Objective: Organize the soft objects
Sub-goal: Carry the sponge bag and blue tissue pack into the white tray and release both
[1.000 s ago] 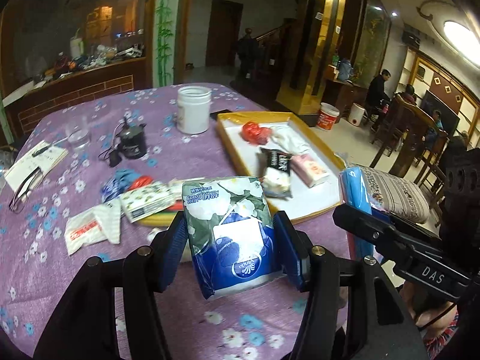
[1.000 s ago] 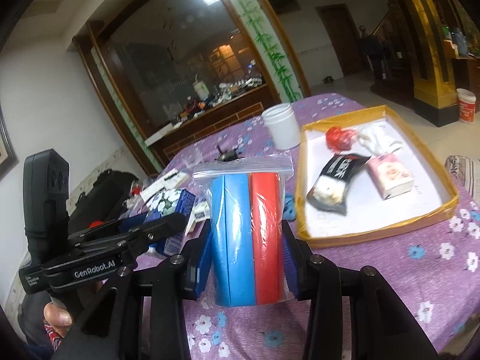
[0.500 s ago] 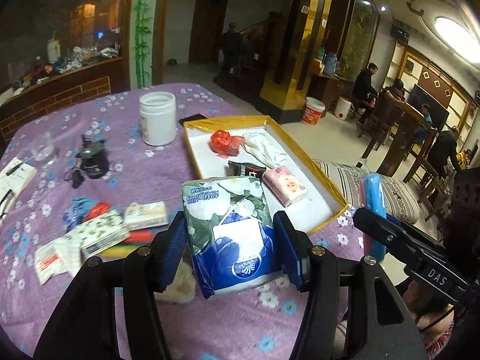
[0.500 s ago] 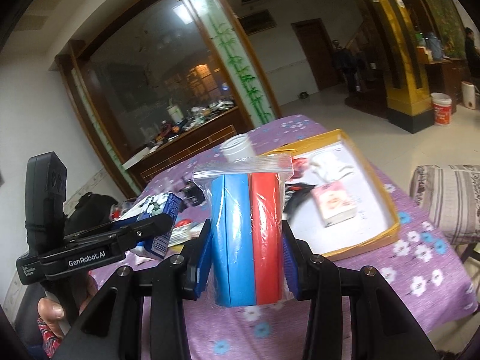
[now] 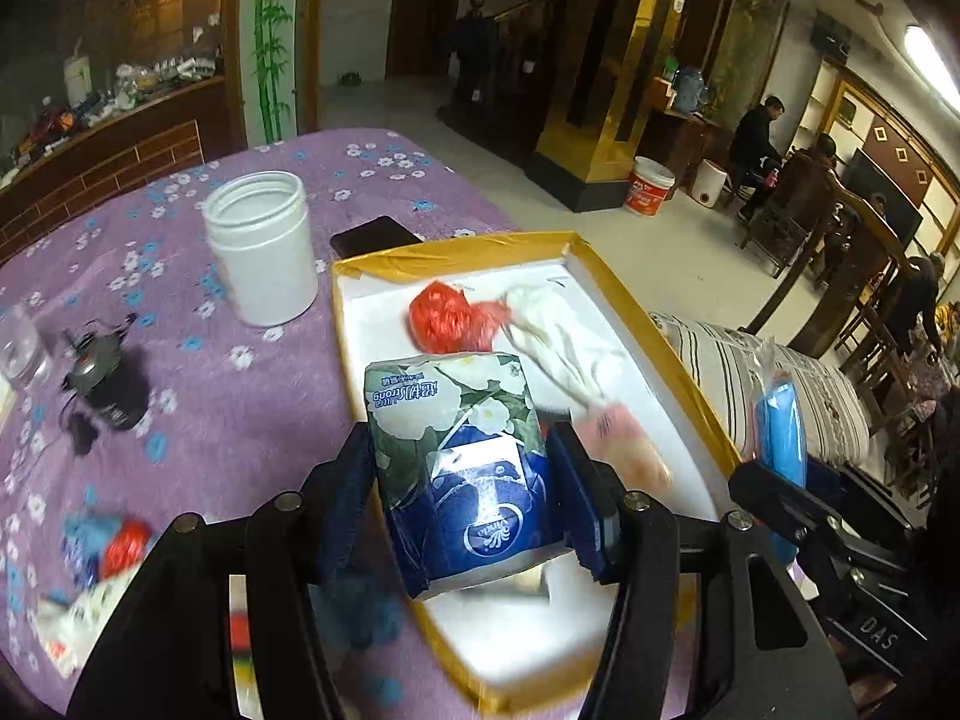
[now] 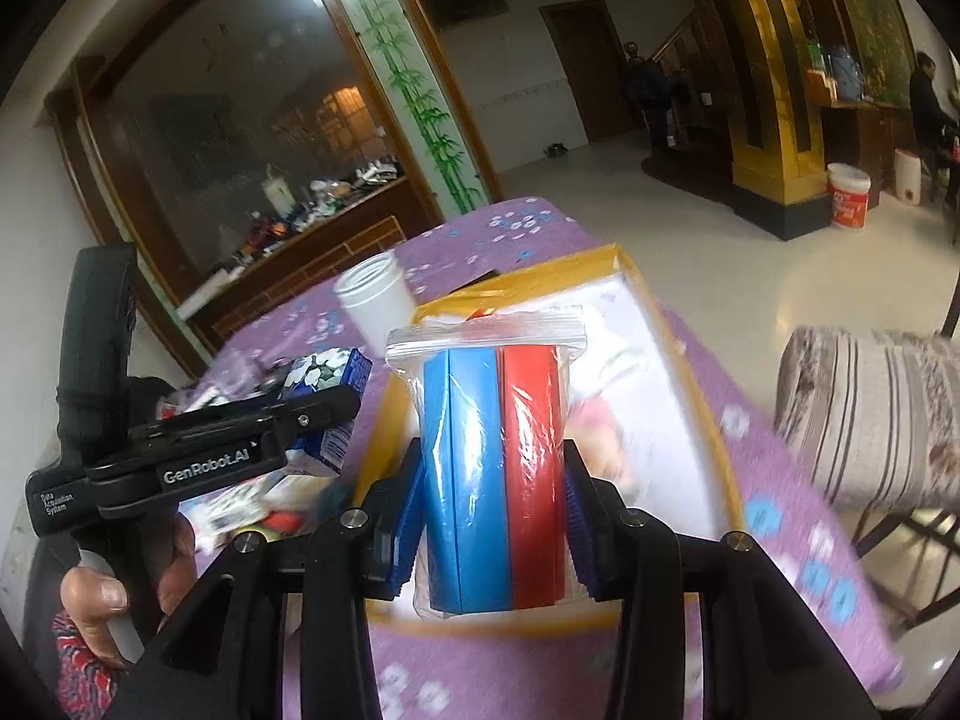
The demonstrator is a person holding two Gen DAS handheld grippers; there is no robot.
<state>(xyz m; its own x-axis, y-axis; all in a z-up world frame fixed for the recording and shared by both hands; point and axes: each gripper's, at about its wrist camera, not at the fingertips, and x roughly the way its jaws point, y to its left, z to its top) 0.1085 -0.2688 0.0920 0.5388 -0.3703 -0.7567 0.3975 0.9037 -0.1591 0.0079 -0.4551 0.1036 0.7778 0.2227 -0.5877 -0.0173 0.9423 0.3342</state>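
Observation:
My left gripper (image 5: pixel 462 510) is shut on a green-and-blue floral tissue pack (image 5: pixel 459 450), held over the near left part of the yellow-rimmed white tray (image 5: pixel 606 276). My right gripper (image 6: pixel 495 516) is shut on a clear zip bag of blue and red sponges (image 6: pixel 495 468), above the tray's near edge (image 6: pixel 729 480). In the tray lie a red crumpled bag (image 5: pixel 447 315), a white cloth (image 5: pixel 558 336) and a blurred pink pack (image 5: pixel 624 438). The zip bag (image 5: pixel 780 426) shows at the right of the left wrist view, the tissue pack (image 6: pixel 327 372) at the left of the right wrist view.
A white open jar (image 5: pixel 261 246) and a dark phone (image 5: pixel 375 237) stand beyond the tray on the purple flowered tablecloth (image 5: pixel 180 372). A small black device (image 5: pixel 99 372), a glass (image 5: pixel 21 348) and blurred packets (image 5: pixel 102 546) lie left. A striped cushion (image 6: pixel 870 414) sits right of the table.
Both grippers have swept right across the table with their loads, from over the loose packets to over the tray. The tray and jar now look closer. Neither grip has altered.

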